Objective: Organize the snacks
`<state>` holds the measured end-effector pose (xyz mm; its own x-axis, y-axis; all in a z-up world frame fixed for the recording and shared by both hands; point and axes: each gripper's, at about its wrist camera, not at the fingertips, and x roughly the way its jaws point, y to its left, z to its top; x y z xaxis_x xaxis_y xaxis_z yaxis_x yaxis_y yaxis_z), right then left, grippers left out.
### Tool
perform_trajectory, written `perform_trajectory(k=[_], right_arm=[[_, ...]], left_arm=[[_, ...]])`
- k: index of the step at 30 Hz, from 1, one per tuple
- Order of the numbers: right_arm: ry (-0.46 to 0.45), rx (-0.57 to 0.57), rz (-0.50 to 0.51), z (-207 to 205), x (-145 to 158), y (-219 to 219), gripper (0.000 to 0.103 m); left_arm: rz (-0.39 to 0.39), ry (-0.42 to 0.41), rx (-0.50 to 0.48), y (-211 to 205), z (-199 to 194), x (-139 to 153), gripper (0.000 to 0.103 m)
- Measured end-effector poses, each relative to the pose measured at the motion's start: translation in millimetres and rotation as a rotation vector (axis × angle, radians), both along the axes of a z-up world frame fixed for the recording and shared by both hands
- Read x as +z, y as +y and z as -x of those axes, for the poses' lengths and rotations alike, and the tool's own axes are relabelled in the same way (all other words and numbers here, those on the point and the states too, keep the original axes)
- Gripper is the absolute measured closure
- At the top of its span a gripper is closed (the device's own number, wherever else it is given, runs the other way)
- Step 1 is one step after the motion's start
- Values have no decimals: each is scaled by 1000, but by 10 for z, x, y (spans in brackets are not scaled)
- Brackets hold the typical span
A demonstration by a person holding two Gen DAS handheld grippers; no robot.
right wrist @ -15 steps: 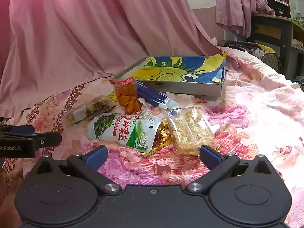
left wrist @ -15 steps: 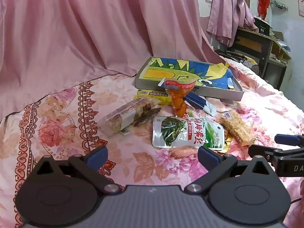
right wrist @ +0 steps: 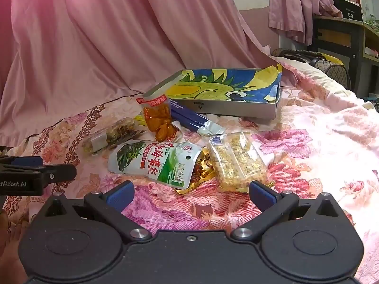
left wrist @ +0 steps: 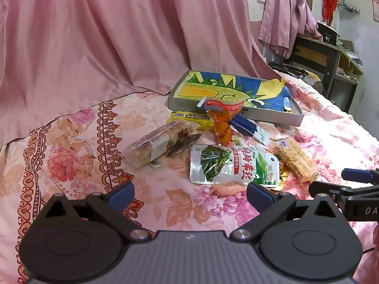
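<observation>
Crinkly foil, so go gently: both hand-held grippers, left (left wrist: 189, 195) and right (right wrist: 190, 194), gape wide and empty, the green-and-white pouch (right wrist: 157, 163) lies at twelve o'clock, the open box (right wrist: 239, 108) beyond it.

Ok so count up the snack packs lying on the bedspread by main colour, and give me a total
Green and white pouch: 1
Orange pack: 1
Blue packet: 1
Yellow packet: 1
Gold foil pack: 1
Clear packs, a nut bar and a puffed-grain bar: 2
Total: 7
</observation>
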<state>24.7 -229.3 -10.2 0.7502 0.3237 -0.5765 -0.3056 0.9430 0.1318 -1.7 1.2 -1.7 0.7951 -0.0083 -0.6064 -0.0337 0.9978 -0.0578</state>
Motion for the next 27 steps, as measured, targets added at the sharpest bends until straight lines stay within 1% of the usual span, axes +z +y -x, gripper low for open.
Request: perform_trajectory(k=[27], right_arm=[[5,0,0,-11,-9,-4,0]], left_arm=[[11,3,6,-7,5,3,0]])
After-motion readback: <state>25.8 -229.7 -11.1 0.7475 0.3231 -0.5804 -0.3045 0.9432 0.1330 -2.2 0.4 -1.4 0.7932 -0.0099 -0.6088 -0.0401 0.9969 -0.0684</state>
